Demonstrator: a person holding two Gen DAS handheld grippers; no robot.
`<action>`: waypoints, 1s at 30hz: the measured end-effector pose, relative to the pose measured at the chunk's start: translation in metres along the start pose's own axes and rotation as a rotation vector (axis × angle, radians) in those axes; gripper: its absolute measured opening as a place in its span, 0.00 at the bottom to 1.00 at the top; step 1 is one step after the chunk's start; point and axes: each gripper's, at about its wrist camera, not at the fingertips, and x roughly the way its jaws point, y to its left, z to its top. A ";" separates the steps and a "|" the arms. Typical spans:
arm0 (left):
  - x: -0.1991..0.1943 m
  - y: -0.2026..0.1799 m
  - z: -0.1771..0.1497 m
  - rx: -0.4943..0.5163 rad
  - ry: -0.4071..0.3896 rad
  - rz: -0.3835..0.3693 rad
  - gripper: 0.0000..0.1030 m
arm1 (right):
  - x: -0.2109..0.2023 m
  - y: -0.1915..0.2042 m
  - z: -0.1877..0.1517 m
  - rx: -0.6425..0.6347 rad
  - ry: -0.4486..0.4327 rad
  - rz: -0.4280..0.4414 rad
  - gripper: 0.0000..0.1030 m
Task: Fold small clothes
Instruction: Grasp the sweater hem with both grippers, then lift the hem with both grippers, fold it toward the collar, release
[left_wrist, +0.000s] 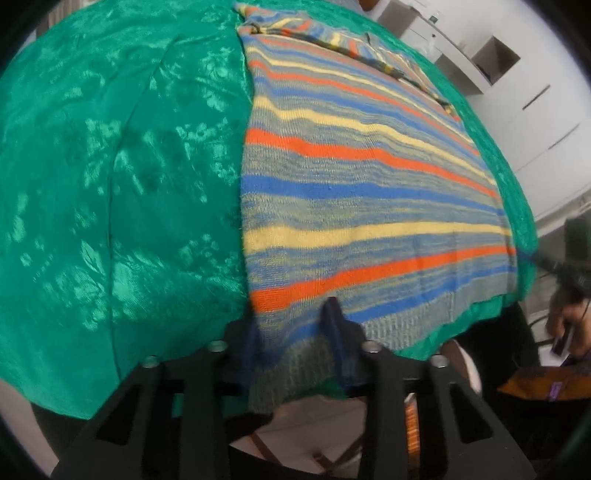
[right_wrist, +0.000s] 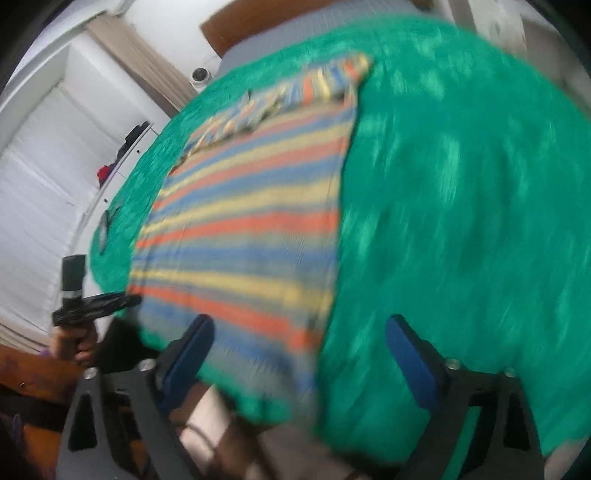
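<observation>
Garment: striped knitted sweater in orange, blue, yellow and grey (left_wrist: 354, 192), spread flat on the shiny green patterned cloth (left_wrist: 122, 184) covering the surface.
Long axis: runs away from the near hem toward the bunched far end.
Left claw (left_wrist: 293, 325): jaws narrowed astride the near hem's left corner; whether the pads press the knit cannot be told.
Right claw (right_wrist: 299, 354): jaws spread wide, empty, over the hem's right corner (right_wrist: 295, 369).
Nearer hand: left, judged closer to gripping.

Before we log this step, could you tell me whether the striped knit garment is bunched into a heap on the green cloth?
No: the striped knit garment lies spread flat across the green cloth, rumpled only at its far end.
</observation>
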 end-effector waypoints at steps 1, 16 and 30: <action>0.000 0.001 0.000 -0.006 0.002 0.000 0.22 | 0.004 -0.002 -0.006 0.025 0.016 0.018 0.80; -0.048 -0.004 -0.025 0.013 -0.031 -0.053 0.03 | -0.012 0.021 -0.012 -0.055 0.101 -0.023 0.05; -0.093 0.015 0.003 -0.115 -0.102 -0.203 0.03 | -0.053 0.005 -0.005 0.106 0.033 0.110 0.05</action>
